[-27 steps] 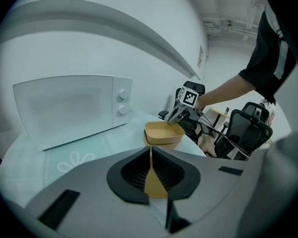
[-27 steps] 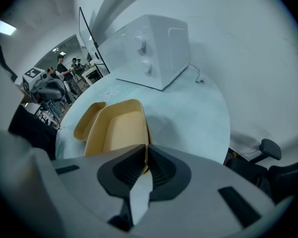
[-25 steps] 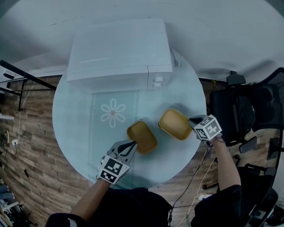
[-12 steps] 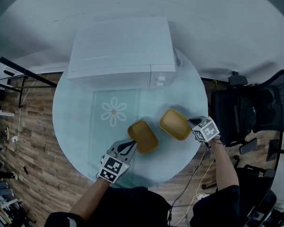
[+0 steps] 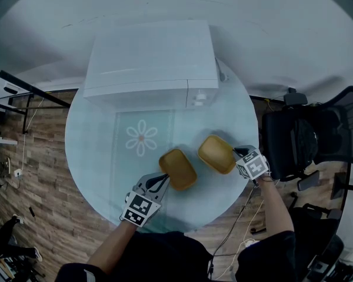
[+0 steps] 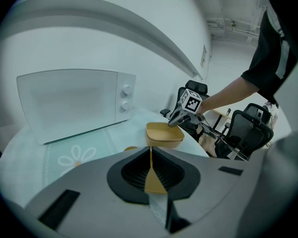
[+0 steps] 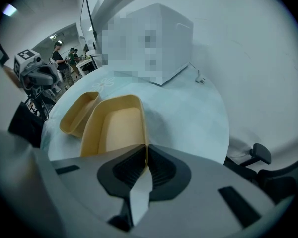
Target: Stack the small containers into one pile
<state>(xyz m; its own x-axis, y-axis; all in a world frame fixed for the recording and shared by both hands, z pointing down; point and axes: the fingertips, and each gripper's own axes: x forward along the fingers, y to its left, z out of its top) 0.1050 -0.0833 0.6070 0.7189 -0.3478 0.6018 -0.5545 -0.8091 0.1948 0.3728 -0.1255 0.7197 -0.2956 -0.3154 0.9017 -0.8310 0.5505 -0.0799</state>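
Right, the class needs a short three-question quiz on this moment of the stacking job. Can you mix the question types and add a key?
1. Multiple choice: the left gripper is
A) open and empty
B) shut on the rim of the left container
C) shut on a spoon

2. True or false: the right container already sits inside the left container.

3. Fill in: the white appliance behind both containers is a ____.

Key: 1 B; 2 false, they sit side by side; 3 microwave.
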